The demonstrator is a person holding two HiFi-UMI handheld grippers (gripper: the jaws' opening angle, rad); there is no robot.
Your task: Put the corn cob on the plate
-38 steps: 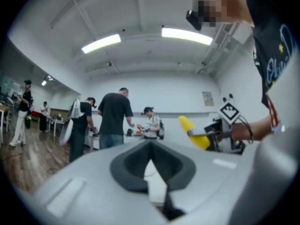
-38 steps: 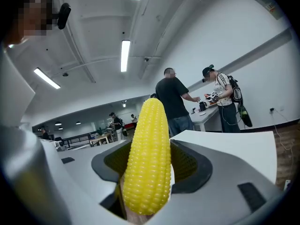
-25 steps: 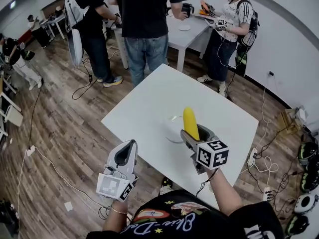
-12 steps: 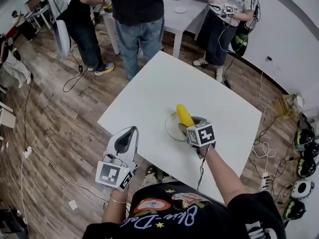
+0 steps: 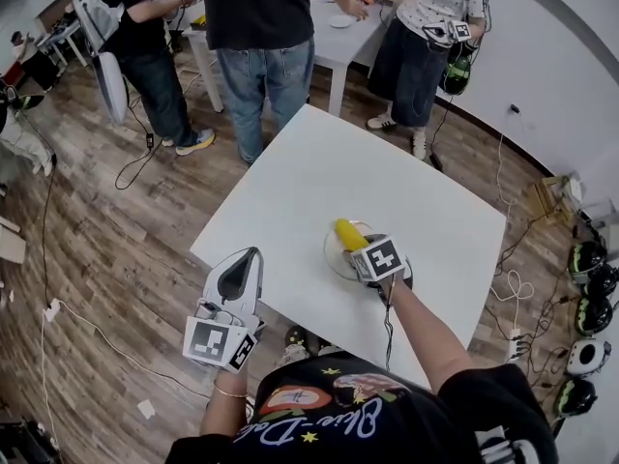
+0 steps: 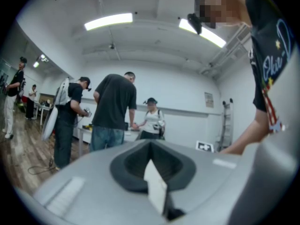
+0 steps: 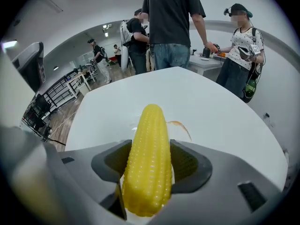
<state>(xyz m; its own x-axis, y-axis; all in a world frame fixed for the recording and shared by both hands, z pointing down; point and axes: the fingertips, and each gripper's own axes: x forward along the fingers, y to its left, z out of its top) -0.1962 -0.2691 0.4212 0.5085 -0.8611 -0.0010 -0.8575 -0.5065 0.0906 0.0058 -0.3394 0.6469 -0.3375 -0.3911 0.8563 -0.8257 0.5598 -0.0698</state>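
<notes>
A bright yellow corn cob (image 7: 149,163), with neat rows of kernels and a rounded tip, is clamped between the jaws of the right gripper (image 7: 149,159). The tip points away from the person. The cob sits low over a pale round plate (image 5: 333,252) near the close edge of a white square table (image 5: 290,191); whether cob and plate touch cannot be made out. Each gripper's cube bears black-and-white square markers. Cursive lettering on the person's black shirt (image 5: 329,423) is too warped to read. The bare right forearm reaches out over the table. The left gripper (image 6: 151,150) is held off the table above a wood-plank floor (image 5: 106,249), jaws closed together and empty.
</notes>
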